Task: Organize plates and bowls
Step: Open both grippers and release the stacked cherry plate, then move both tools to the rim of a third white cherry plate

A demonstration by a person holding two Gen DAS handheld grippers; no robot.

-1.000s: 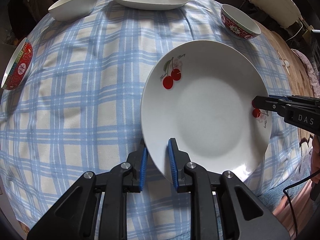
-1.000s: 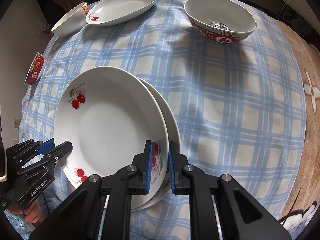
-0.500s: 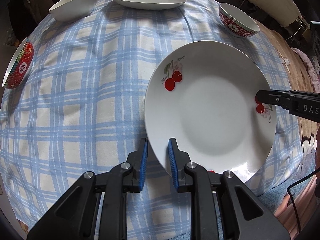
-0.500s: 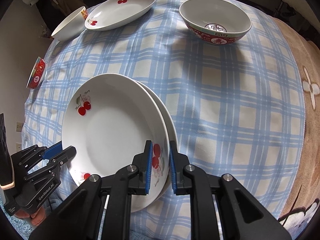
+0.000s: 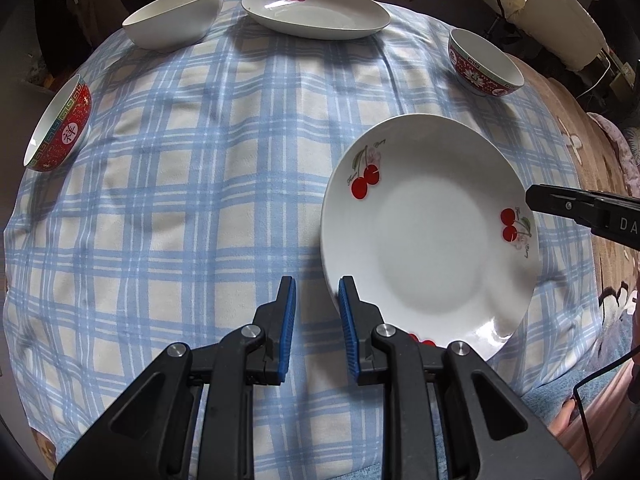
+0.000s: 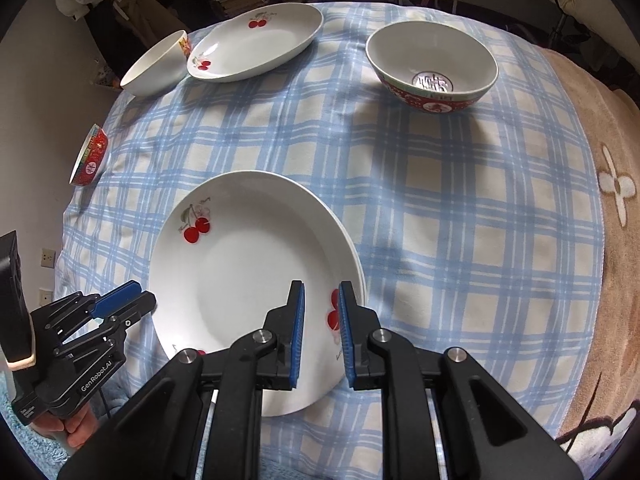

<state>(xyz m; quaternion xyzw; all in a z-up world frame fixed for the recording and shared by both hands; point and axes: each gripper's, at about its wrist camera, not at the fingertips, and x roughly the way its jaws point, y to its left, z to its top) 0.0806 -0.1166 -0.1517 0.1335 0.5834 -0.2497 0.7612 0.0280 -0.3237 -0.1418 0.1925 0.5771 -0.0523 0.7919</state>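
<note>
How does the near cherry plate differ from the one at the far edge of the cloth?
The near cherry plate is round and sits stacked on another plate, whose rim shows at its right; the far cherry plate is oval and sits alone. The near one lies between both grippers; the far one lies beside a white bowl. Both are white with red cherries.

Lower plate [image 6: 357, 258]: hidden under the top plate [image 6: 240, 264] except for a thin crescent of rim on the right; its pattern cannot be told; in the left wrist view it does not show at all. Top plate near rim: covered by the right tongs [image 6: 321, 312] in the right wrist view and by the left tongs [image 5: 316, 312] in the left wrist view; one cherry motif [image 5: 420, 339] is half hidden there. Right tongs [image 5: 580, 212] in the left wrist view: cut off by the picture's edge; lettering incomplete. Small print beside the cherries [image 5: 527, 249]: too small to read.
</note>
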